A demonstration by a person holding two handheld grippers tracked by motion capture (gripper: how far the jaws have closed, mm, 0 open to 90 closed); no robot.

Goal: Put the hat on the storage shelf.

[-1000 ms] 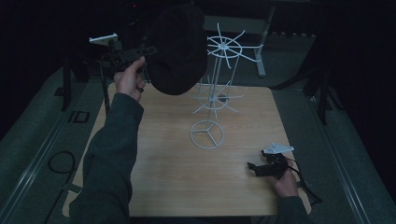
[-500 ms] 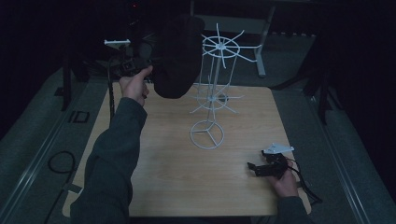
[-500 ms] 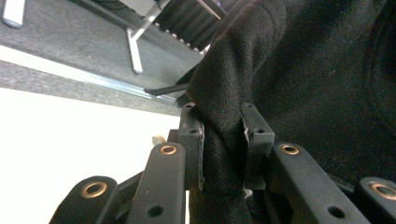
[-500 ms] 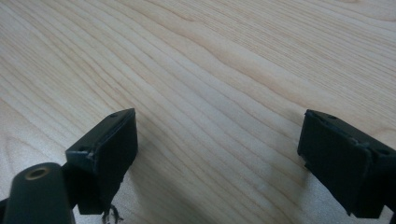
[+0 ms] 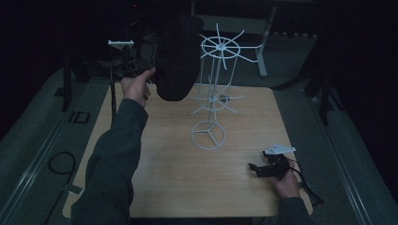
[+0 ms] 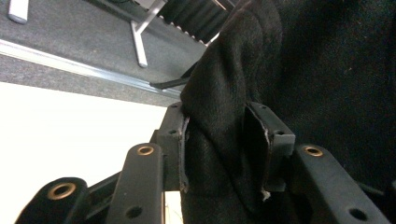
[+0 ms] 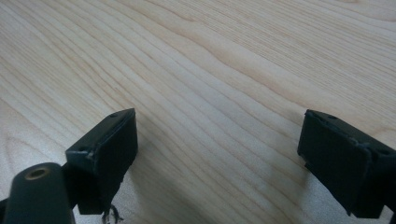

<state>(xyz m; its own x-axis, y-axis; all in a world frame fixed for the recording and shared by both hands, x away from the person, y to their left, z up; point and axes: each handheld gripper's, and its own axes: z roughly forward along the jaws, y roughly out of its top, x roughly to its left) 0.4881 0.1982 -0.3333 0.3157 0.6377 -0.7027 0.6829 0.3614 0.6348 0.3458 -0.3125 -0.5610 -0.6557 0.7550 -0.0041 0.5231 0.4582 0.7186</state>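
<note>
Change: over the last second we see the left gripper (image 5: 141,65) carry the hat (image 5: 176,58) rightward, closer to the rack (image 5: 213,93); the right gripper (image 5: 263,169) has not moved.
Left gripper: raised at far left of the table (image 5: 155,178), jaws clamped on a fold of the hat (image 6: 233,107).
Hat: black, hanging in the air just left of the rack's upper spokes; we cannot tell whether they touch.
Rack: white wire, upright at mid-table.
Right gripper: resting near right on the table (image 7: 210,70), jaws wide apart, empty.
</note>
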